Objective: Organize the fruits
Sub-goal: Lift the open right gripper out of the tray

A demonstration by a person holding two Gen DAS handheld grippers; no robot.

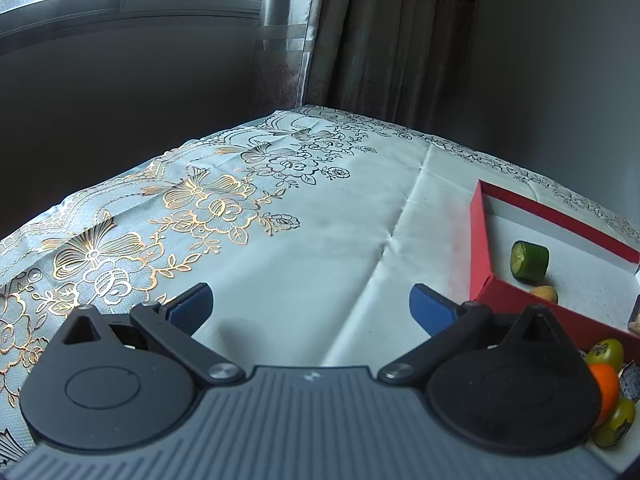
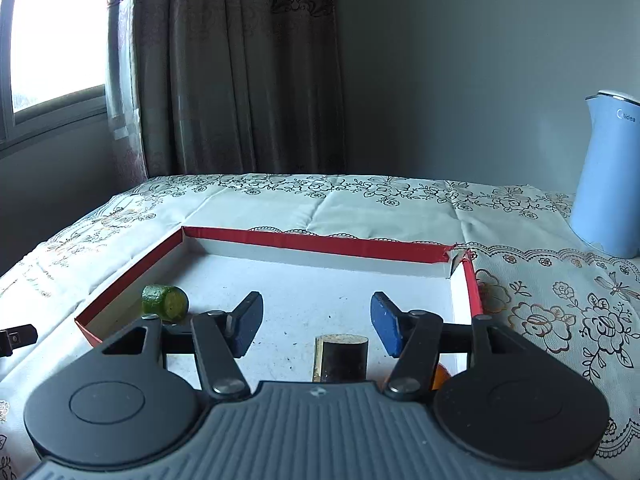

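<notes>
**Release inside the red box: right jaws parted, tipping risk remains**

Floral tablecloth [image 2: 400,208] covers the whole surface, with curtain and window behind and a blue kettle [image 2: 608,176] at the right edge of the right wrist view. Your red box [image 2: 320,240] sits centre frame.

Risks, as judged:
- The dark cylindrical piece [image 2: 340,358] stands upright at lower centre, just below and between your parted fingers. Draw back crookedly and a pad could clip it and topple it.
- The green cut piece [image 2: 164,303] lies on its side at the box's left wall; a nudge could roll it.
- Several fruits [image 1: 608,384] remain outside the box, low right in the left wrist view, crowded together; grabbing one may scatter the rest.

Fingers:
- Right gripper [image 2: 316,322]: spread about halfway, pads touching nothing.
- Left gripper [image 1: 310,308]: spread wide over bare cloth, holding nothing.
</notes>
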